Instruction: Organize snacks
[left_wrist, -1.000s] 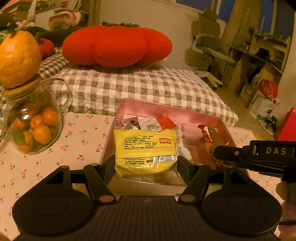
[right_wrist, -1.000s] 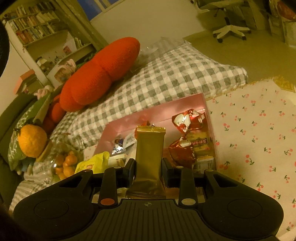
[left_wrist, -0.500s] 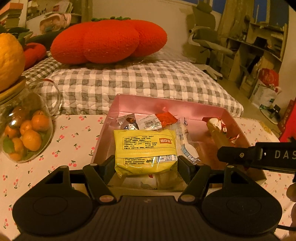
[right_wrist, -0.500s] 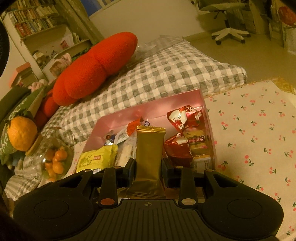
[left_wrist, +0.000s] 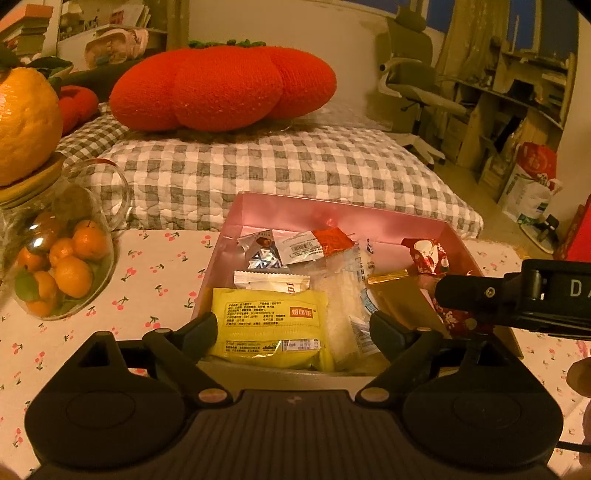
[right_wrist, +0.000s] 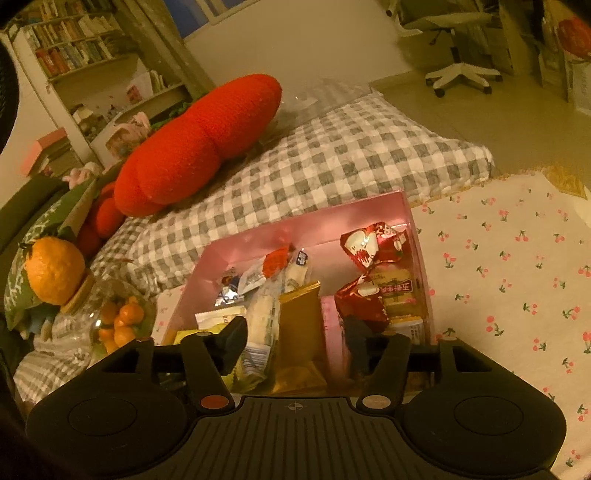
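A pink box (left_wrist: 332, 210) of wrapped snacks sits on the cherry-print cloth (left_wrist: 155, 273). My left gripper (left_wrist: 291, 330) hangs over its near left corner, its jaws opening. The yellow packet (left_wrist: 269, 326) lies flat in the box between them, clear of the right finger. My right gripper (right_wrist: 295, 343) is over the near middle of the box (right_wrist: 306, 218), its jaws also opening. The gold packet (right_wrist: 299, 328) rests in the box between them, with neither pad touching it. Red wrappers (right_wrist: 369, 251) fill the box's right side. In the left wrist view the right gripper's black finger (left_wrist: 465, 291) reaches in from the right.
A glass jar of small oranges (left_wrist: 55, 266) stands left of the box with a big orange (left_wrist: 22, 122) on its lid. Behind the box lie a checked quilt (left_wrist: 277, 166) and a red pumpkin cushion (left_wrist: 221, 85). Open cherry cloth (right_wrist: 517, 277) lies to the right.
Both grippers have opened and let go. The yellow packet and the gold packet, held a second ago, now lie in the pink box.
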